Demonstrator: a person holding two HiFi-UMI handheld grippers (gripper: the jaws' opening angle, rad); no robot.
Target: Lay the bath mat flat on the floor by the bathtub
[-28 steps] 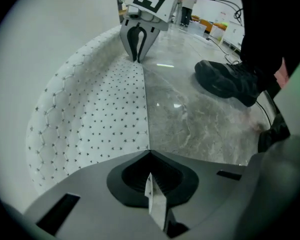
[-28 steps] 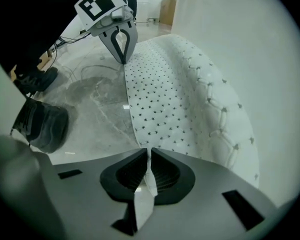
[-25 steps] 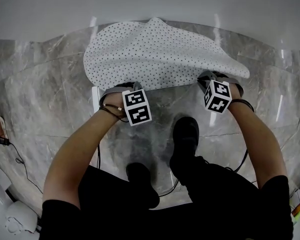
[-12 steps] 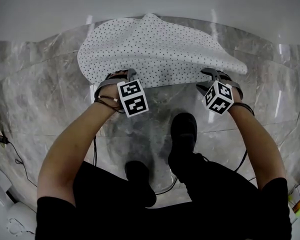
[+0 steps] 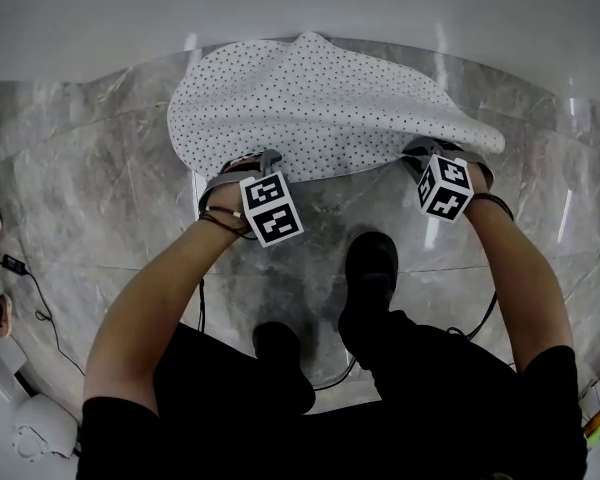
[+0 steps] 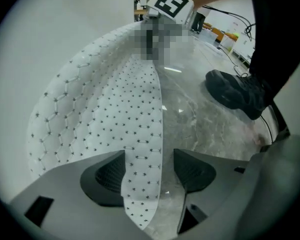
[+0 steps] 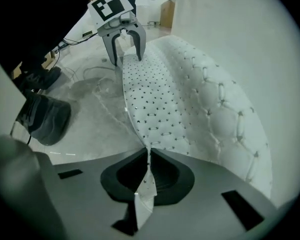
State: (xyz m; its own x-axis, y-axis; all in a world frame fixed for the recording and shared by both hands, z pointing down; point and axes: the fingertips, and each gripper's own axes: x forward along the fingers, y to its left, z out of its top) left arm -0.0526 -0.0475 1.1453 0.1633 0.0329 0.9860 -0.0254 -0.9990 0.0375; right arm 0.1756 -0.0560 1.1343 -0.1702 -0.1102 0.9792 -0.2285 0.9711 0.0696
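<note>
Apparently bath mat [image 5: 330, 103] lengthwise along bathtub [image 5: 300, 3]

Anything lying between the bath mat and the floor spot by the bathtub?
Nothing visible does. The bath mat humps against the bathtub wall; the floor along its near edge shows only marble. Under it is hidden.

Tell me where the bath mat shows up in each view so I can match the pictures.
Head view: mat at top centre, humped.
Left gripper view: mat fills left and centre.
Right gripper view: mat runs centre to right.
Shared landmark: the forward black shoe beside it.
</note>
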